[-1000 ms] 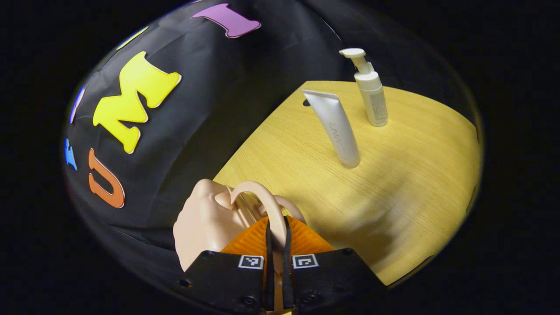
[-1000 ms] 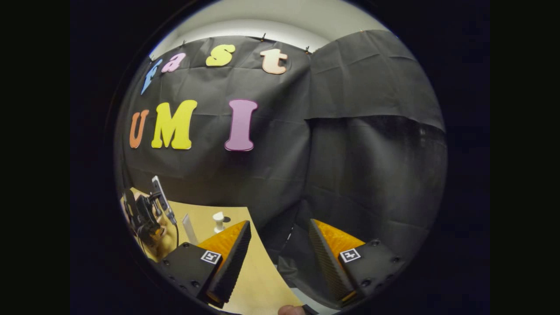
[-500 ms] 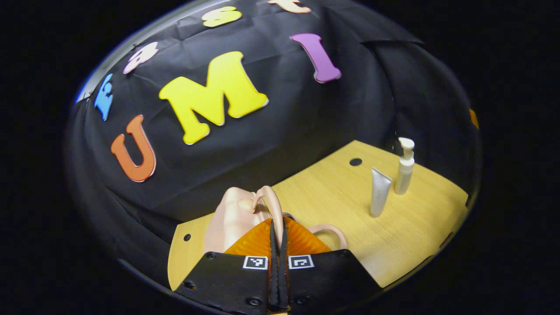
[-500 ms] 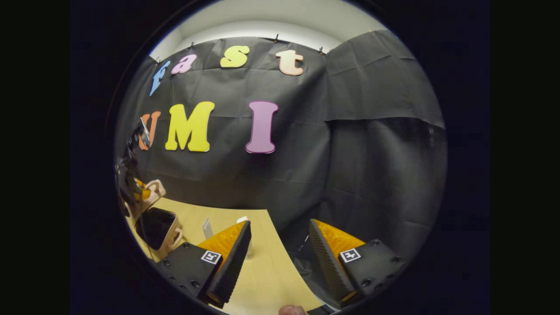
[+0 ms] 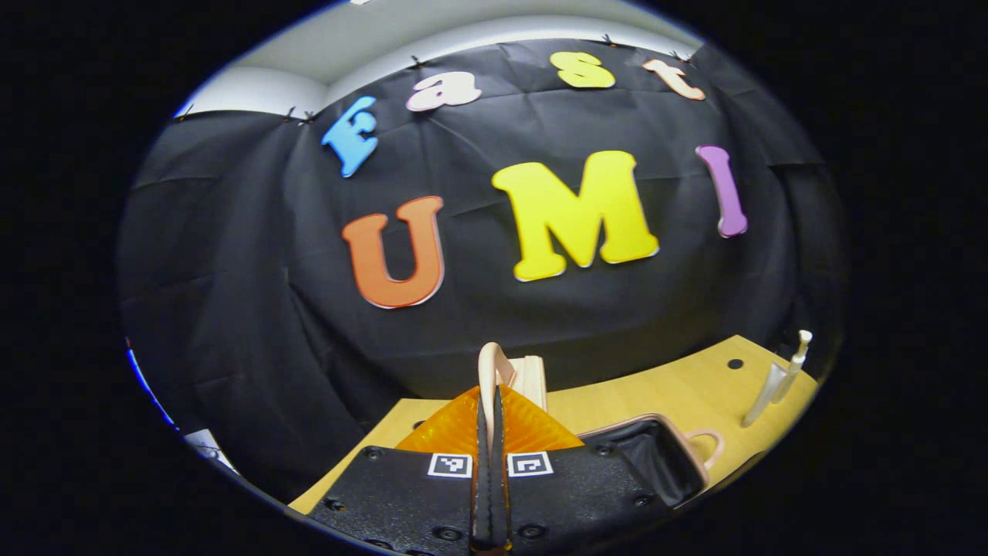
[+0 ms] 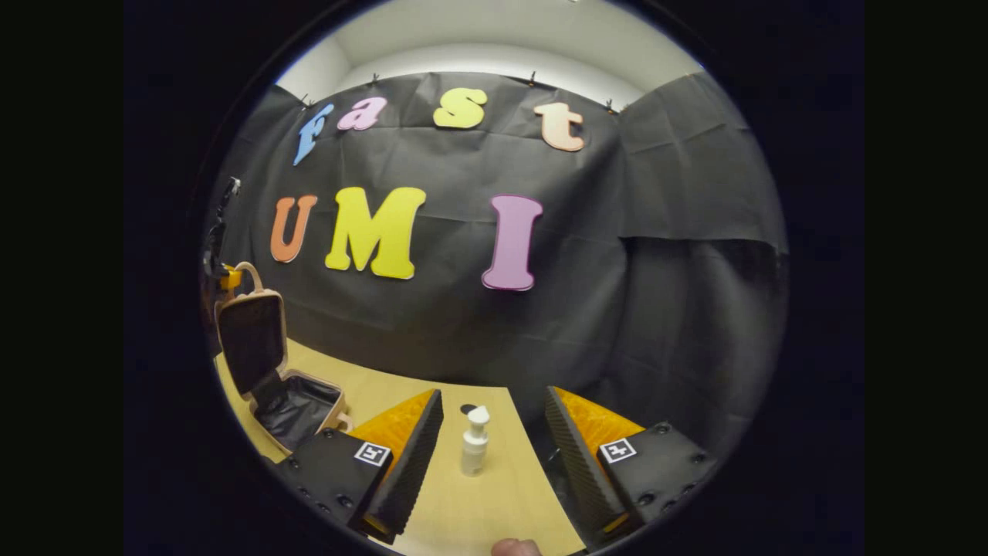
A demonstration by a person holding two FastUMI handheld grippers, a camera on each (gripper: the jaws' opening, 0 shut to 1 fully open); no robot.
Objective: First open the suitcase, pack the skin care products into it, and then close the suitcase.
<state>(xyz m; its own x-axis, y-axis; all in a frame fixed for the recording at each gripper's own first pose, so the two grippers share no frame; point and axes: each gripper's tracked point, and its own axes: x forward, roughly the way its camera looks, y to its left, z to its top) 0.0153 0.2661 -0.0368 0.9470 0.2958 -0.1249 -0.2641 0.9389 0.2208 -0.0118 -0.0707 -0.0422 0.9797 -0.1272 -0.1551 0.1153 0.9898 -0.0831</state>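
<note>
Seemingly rigid beige suitcase [image 6: 266, 363], black-lined, lid upright; curved handle [image 5: 491, 369] between left tongs [image 5: 489, 409].

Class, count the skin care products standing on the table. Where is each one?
2: a pump bottle and a tube, side by side on the table's far right, outside the open suitcase.

Open beige suitcase [image 6: 266, 371]; upright white pump bottle [image 6: 474, 442].
</note>
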